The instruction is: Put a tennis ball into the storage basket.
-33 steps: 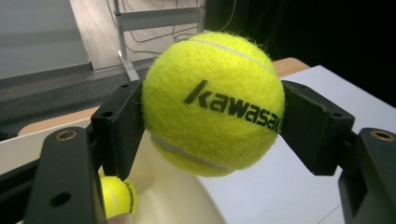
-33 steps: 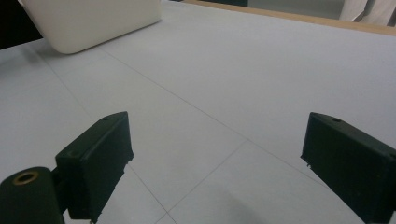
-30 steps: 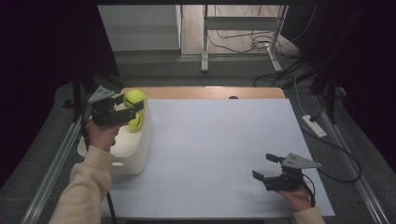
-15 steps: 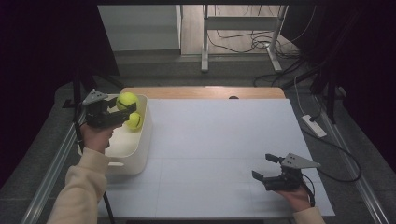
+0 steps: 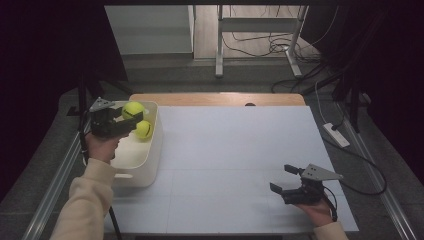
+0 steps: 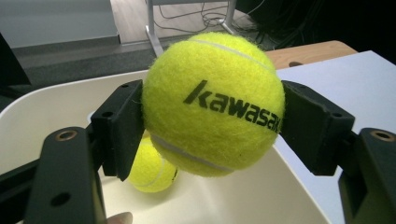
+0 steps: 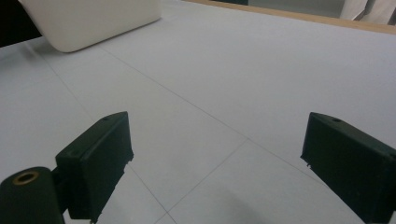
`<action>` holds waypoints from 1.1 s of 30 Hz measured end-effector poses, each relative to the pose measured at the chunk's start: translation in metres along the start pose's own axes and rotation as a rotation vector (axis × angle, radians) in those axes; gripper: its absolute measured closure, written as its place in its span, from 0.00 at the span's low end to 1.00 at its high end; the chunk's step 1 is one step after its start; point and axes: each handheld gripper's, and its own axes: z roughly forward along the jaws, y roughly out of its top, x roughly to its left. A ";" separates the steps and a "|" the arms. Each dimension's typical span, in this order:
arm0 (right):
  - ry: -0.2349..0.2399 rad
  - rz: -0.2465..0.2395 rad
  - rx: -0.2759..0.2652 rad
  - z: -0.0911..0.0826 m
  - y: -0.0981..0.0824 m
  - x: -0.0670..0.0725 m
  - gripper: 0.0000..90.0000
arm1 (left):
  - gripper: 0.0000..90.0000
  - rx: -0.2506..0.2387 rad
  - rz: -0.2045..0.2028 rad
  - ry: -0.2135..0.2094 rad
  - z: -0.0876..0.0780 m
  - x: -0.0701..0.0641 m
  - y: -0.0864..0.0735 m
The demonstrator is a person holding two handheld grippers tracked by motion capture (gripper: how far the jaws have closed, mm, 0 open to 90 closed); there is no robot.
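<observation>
Your left gripper has carried its tennis ball lower over the white bin; jaws clamped on it, "kawasak" legible; second ball inside; right gripper gapes empty.

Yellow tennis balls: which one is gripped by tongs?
The upper yellow felt tennis ball, printed "kawasaki", clamped in the left tongs; the other ball lies in the white tub.
</observation>
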 end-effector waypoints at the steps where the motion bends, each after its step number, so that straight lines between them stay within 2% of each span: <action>1: 0.001 0.000 -0.001 0.000 0.000 0.000 0.09 | 0.30 0.007 -0.001 0.000 0.001 0.000 0.000; 9: 0.003 -0.001 0.000 0.000 0.000 0.000 0.09 | 0.30 0.067 -0.005 -0.011 0.009 0.003 -0.002; 20: 0.003 -0.003 0.003 0.001 0.000 0.000 0.09 | 0.30 0.119 0.009 -0.008 0.017 0.001 -0.005; 23: 0.003 -0.003 0.003 0.001 0.000 0.000 0.09 | 0.30 0.159 0.011 -0.023 0.020 0.002 -0.006; 27: 0.003 -0.001 0.001 0.000 0.000 0.000 0.09 | 0.30 0.209 0.019 -0.021 0.025 0.001 -0.008; 33: 0.003 0.000 -0.001 0.000 0.000 0.000 0.09 | 0.30 0.217 0.026 -0.024 0.026 0.000 -0.007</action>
